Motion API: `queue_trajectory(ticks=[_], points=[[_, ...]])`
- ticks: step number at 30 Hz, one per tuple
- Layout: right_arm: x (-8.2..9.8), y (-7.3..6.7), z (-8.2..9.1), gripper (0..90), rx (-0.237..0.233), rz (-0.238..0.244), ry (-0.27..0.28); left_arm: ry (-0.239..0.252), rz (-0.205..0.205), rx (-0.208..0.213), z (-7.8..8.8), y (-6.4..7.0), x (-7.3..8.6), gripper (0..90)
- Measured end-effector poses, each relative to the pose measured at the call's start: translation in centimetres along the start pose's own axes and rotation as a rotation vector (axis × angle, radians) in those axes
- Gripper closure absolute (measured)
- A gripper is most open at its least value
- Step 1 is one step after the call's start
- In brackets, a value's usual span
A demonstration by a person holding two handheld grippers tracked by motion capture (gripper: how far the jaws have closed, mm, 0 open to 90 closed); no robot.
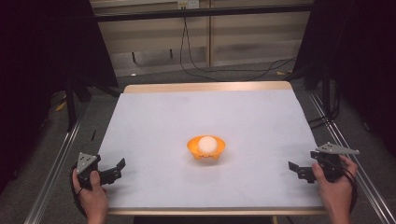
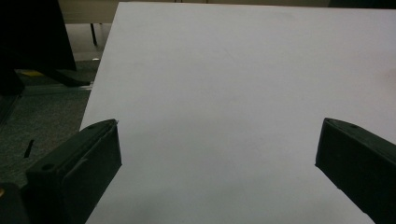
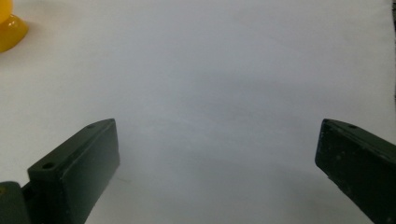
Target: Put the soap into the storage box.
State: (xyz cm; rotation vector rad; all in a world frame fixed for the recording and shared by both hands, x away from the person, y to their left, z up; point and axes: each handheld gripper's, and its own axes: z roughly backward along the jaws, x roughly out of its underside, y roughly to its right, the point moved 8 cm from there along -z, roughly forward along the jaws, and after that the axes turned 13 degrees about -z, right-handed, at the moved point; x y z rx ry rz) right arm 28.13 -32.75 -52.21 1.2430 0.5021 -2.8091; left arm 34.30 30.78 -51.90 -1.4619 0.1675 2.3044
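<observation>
Sitting near the middle of the white counter (image 1: 163, 116), slightly toward its near edge, an orange bowl (image 1: 206, 149) holds a single white ball (image 1: 207, 143), seen from the high view. The bowl stands upright with its opening facing up; it is round, so it shows no clear long axis, though small lips flare at its left and right rims. The ball rests inside, rising a little above the rim.

At the near left corner of the counter, the left gripper (image 1: 117, 166) is held in a person's hand (image 1: 92, 195), its jaws spread wide and angled toward the right and far side; nothing lies between them in the left gripper view, just bare counter. At the near right edge, the right gripper (image 1: 295, 171), held in the other hand (image 1: 337, 186), points left toward the bowl, jaws likewise spread with nothing between. In the right gripper view a sliver of the bowl (image 3: 9, 28) shows at the far left corner. Both grippers stand well apart from the bowl.
</observation>
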Motion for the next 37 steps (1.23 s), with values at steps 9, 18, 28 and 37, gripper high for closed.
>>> queue_trajectory(ticks=[9,18,28,37], points=[[0.8,1.6,1.0,0.0,-0.005,-0.031,0.037,0.0,0.0,-0.002,0.0,0.0,0.0,0.0],[1.1,2.3,1.7,0.0,-0.015,-0.037,0.098,0.0,-0.002,-0.001,0.0,0.0,0.0,0.0],[1.3,2.8,2.3,0.0,-0.055,-0.083,0.173,0.002,0.0,0.001,0.0,0.0,0.0,0.0],[1.4,2.4,2.1,0.0,-0.03,-0.057,0.166,-0.004,-0.004,-0.006,0.0,0.0,0.0,0.0]])
